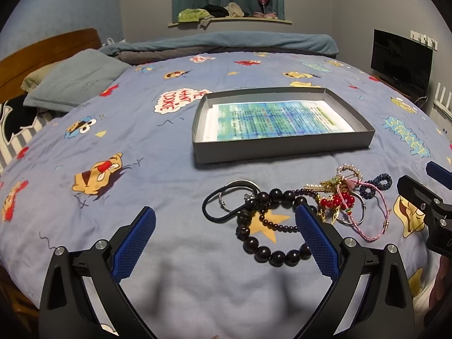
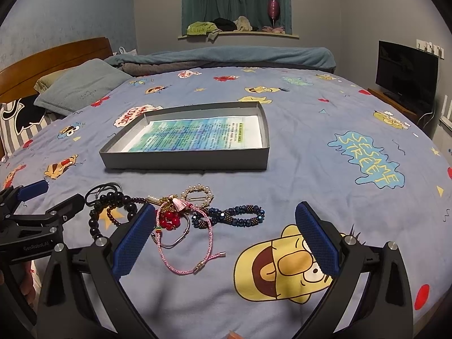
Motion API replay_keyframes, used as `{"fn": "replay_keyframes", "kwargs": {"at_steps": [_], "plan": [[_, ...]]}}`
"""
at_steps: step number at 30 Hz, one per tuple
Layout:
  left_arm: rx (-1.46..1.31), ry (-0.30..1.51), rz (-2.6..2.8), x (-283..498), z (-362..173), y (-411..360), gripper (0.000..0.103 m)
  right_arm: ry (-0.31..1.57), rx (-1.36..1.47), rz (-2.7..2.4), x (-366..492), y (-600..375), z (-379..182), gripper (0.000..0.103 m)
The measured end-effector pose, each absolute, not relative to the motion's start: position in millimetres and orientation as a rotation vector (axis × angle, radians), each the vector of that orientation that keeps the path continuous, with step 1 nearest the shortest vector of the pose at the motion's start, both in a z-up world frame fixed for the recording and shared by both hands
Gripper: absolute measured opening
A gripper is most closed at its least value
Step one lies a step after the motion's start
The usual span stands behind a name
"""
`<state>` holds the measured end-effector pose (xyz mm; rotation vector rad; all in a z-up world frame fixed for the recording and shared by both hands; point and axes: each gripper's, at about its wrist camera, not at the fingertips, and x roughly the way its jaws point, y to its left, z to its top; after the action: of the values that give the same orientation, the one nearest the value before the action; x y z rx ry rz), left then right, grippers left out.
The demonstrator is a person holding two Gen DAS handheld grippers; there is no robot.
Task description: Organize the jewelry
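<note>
Left wrist view: the left gripper (image 1: 226,220) gapes wide, holding nothing — jewelry pile (image 1: 299,206) lies just ahead, near the grey box (image 1: 279,144). Right wrist view: the right gripper (image 2: 226,220) is likewise spread and empty — pink cord bracelet (image 2: 186,243) between its fingers.

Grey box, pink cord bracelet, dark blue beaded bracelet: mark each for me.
Grey box (image 2: 186,161), right wrist view, front wall.
Pink cord bracelet (image 2: 209,238), right wrist view, right side of the loop.
Dark blue beaded bracelet (image 2: 244,220), right wrist view, lower strand.
</note>
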<state>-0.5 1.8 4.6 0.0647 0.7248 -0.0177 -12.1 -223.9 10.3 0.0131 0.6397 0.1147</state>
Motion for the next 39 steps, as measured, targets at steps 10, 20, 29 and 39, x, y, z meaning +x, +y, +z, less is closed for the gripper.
{"fn": "replay_keyframes", "kwargs": {"at_steps": [10, 20, 29, 39], "plan": [[0.068, 0.728, -0.017, 0.4, 3.8, -1.3, 0.098, 0.635, 0.016, 0.113, -13.0, -224.0, 10.7, 0.098], [0.068, 0.727, -0.017, 0.3, 3.5, -1.3, 0.098, 0.64, 0.016, 0.115, -12.7, -224.7, 10.4, 0.098], [0.068, 0.727, -0.018, 0.3, 3.5, -1.2, 0.098, 0.638, 0.016, 0.116, -12.9, -225.1, 10.7, 0.098], [0.067, 0.727, -0.018, 0.3, 3.4, -0.8, 0.098, 0.644, 0.011, 0.114, -12.4, -224.9, 10.3, 0.098]]}}
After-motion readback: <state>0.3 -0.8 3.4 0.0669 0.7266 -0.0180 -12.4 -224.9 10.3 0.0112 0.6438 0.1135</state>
